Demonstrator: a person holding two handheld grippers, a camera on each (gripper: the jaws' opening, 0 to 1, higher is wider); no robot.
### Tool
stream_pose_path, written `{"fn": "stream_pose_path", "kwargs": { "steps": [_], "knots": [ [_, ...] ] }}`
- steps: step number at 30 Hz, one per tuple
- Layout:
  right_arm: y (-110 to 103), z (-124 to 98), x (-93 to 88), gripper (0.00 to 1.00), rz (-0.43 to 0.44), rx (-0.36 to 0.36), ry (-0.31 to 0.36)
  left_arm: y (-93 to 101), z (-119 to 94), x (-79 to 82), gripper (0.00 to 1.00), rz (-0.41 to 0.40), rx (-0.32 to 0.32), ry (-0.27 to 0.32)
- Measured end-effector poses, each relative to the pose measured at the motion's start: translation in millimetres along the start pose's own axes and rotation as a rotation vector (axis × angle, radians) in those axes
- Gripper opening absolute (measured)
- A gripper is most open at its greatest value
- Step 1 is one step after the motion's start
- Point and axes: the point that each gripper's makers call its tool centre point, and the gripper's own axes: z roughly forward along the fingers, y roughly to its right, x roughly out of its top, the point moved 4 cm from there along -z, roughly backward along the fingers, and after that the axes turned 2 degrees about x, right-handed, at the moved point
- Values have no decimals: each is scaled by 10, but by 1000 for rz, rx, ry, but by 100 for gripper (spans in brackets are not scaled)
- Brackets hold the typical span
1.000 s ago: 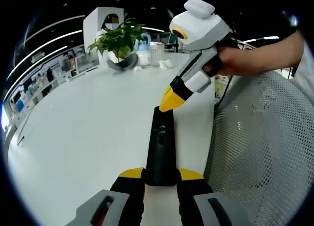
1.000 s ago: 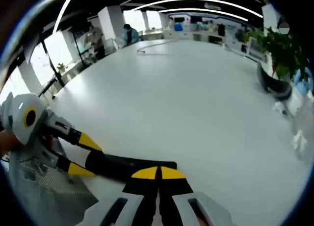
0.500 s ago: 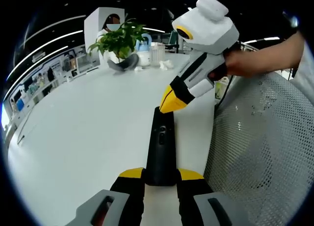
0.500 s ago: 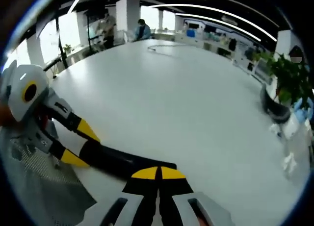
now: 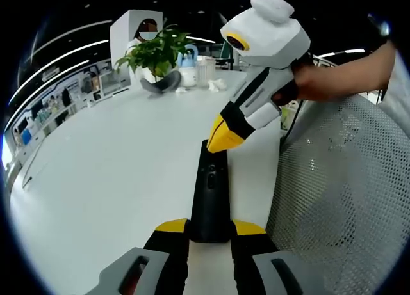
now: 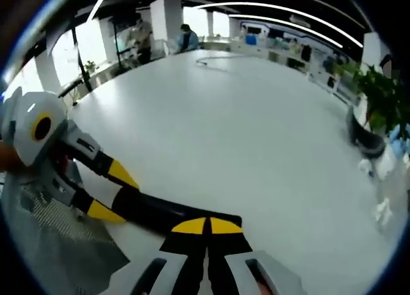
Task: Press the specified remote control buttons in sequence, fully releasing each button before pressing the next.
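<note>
Nearest to us in the left gripper view, the left claw (image 5: 210, 230) is clamped on the near end of the black remote control (image 5: 211, 192), which lies lengthwise on the white tabletop (image 5: 115, 173) and points away from the camera; that end is hidden between the yellow-tipped jaws. We can make out one or two small buttons along its middle, but their markings are too small to read. At the remote's far end the right claw (image 5: 221, 136) has its yellow tips pressed together, touching or just above the top face; we cannot tell which. A person's hand (image 5: 311, 84) grips its handle, the arm cut off at the right edge. A white perforated mesh surface (image 5: 333, 199) lies beside the tabletop on the right. Farther back stand a green potted plant (image 5: 155, 52) and some pale containers, hard to identify. The right gripper view shows the same scene from the other end: the right claw (image 6: 207, 226) closed over the remote control (image 6: 160, 210), whose far end sits between the left claw's (image 6: 110, 191) jaws, and distant people beyond the wide tabletop (image 6: 243, 128).
</note>
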Motion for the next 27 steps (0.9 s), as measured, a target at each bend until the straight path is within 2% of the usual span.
{"fn": "stream_pose_path", "kwargs": {
  "steps": [7, 22, 27],
  "knots": [
    [-5, -13, 5, 0, 36, 13, -8, -1, -1, -1, 24, 0, 1, 1],
    [-86, -6, -8, 0, -44, 23, -30, -2, 2, 4, 24, 2, 1, 0],
    [-58, -5, -12, 0, -1, 41, -22, 2, 3, 4, 24, 1, 2, 0]
  ]
}}
